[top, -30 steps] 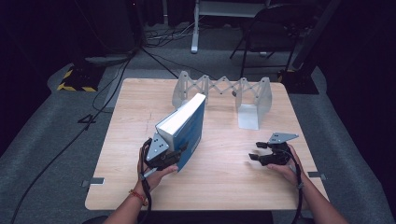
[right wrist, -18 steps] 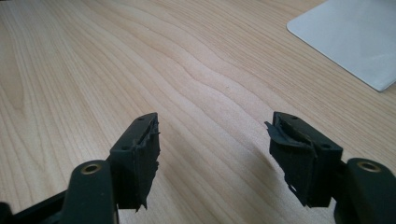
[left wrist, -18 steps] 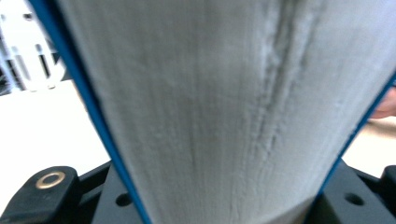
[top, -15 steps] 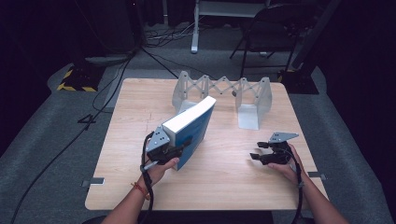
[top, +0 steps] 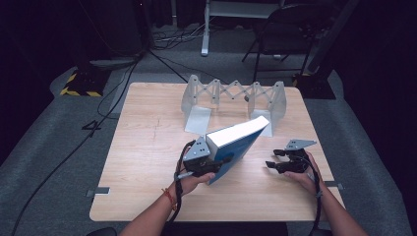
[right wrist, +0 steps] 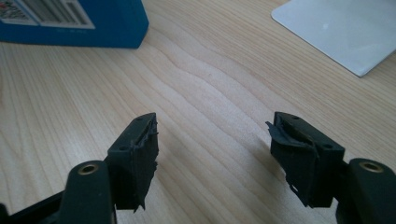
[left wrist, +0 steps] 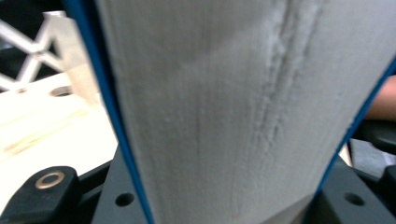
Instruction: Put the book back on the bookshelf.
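My left hand-held gripper [top: 216,160] was clamped on the thick blue book [top: 235,147], tilted just in front of the folding rack [top: 231,96]. Held by one end, it could have twisted loose. My right hand-held gripper [right wrist: 212,154] gaped empty beside the book.

one thick blue-covered book [top: 235,147] and one grey folding metal book rack [top: 233,101] are on the table. two black two-jaw grippers [top: 216,162] work there.
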Demonstrator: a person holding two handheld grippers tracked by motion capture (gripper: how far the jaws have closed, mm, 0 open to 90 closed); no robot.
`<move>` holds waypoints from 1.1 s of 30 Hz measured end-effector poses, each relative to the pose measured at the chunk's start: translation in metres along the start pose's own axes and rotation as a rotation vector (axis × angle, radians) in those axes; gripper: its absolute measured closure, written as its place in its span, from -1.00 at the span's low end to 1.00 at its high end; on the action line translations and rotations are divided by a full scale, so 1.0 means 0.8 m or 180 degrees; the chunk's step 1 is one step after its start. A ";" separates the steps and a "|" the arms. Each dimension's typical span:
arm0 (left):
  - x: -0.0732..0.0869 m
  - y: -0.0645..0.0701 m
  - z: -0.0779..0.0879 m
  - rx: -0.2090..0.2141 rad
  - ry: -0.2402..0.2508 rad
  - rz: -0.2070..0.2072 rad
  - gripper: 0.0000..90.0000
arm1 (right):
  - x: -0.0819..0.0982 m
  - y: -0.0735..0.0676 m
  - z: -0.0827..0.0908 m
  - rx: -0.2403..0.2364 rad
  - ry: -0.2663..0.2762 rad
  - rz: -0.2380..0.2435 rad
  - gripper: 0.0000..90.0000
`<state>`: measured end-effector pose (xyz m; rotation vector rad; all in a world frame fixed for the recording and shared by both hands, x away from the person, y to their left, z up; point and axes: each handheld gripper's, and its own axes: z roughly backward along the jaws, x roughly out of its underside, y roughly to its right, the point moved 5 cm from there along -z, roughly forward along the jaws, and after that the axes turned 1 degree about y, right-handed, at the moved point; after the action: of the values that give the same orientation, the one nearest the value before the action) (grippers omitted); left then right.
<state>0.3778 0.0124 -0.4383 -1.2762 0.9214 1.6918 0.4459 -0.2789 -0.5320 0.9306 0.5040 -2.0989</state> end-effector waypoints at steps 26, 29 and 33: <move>0.008 -0.005 0.016 0.0009 -0.0285 -0.0314 0.21 | -0.005 -0.015 -0.010 -0.0161 -0.0071 0.0340 -0.25; 0.014 -0.005 0.019 -0.0022 -0.0308 -0.0338 0.19 | -0.014 -0.025 -0.012 -0.0298 0.0059 0.0429 -0.27; 0.017 -0.004 0.021 -0.0048 -0.0359 -0.0381 0.18 | -0.033 -0.042 -0.012 -0.0438 0.0192 0.0604 -0.33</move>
<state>0.3720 0.0312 -0.4481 -1.2084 0.7525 1.6616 0.4354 -0.2389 -0.5164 0.9266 0.5614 -1.8471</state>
